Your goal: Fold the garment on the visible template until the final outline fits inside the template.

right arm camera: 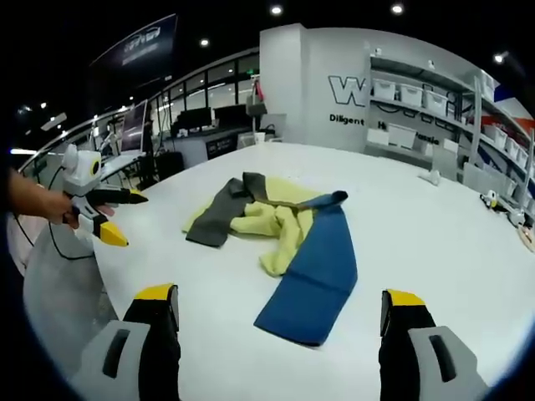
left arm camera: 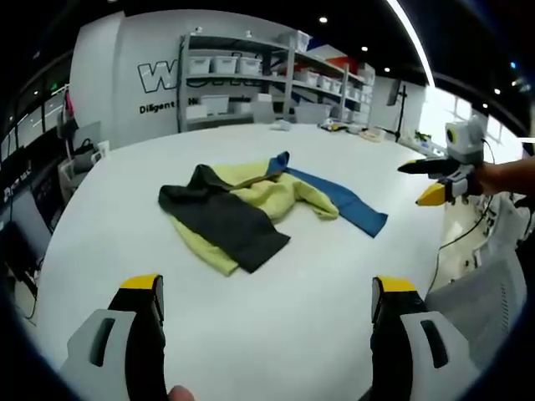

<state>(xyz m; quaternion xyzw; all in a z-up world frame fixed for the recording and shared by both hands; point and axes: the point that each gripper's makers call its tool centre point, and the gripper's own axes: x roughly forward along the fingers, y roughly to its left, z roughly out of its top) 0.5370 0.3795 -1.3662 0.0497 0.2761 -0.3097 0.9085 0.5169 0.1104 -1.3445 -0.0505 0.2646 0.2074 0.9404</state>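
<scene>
In the left gripper view, the crumpled yellow, black and blue fabric garment (left arm camera: pixel 255 209) lay mid-way across the white tabletop (left arm camera: pixel 334 292), well ahead of the left gripper (left arm camera: pixel 266 313), whose fingers stood wide and empty. In the right gripper view, the garment's blue panel (right arm camera: pixel 313 280) ran lengthwise toward the right gripper (right arm camera: pixel 280 322), also spread wide and empty, so that hand looked the nearer.

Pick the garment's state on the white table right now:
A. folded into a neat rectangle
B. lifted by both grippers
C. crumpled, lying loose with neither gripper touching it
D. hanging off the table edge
C: the garment lies bunched on the table, with both grippers open and clear of it.
</scene>
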